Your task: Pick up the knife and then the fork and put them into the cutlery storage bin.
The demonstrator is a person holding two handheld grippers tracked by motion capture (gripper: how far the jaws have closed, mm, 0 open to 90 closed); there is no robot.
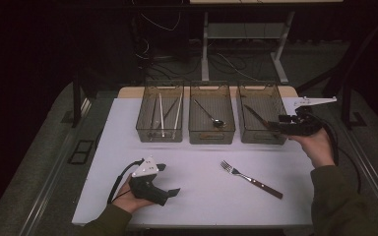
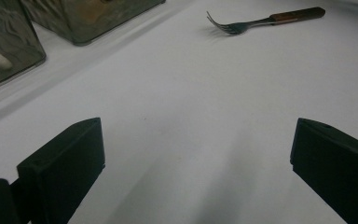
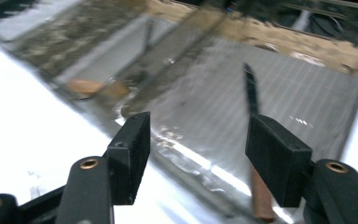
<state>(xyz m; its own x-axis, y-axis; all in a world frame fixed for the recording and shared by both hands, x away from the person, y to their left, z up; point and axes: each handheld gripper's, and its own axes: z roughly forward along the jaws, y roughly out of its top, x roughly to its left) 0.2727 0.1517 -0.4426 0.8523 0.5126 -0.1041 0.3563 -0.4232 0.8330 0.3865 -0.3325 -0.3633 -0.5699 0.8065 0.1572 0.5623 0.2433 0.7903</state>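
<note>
Right hand-held gripper [image 1: 275, 125] hovers at the near rim of the right bin [image 1: 262, 109], jaws partly apart and gripping nothing; the knife [image 3: 251, 91] lies inside the bin just beyond them. Left hand-held gripper [image 1: 170, 179] rests wide open on the tabletop [image 1: 197, 196], well apart from the fork [image 1: 250, 179]. No legible writing.

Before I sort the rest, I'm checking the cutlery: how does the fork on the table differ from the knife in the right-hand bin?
The fork lies loose on the white table, outside any bin; the knife already lies inside the right bin. The fork sits alone, away from both grippers; the knife lies just beyond the right hand-held gripper, whose jaws stand open. Both have brown handles.
</note>
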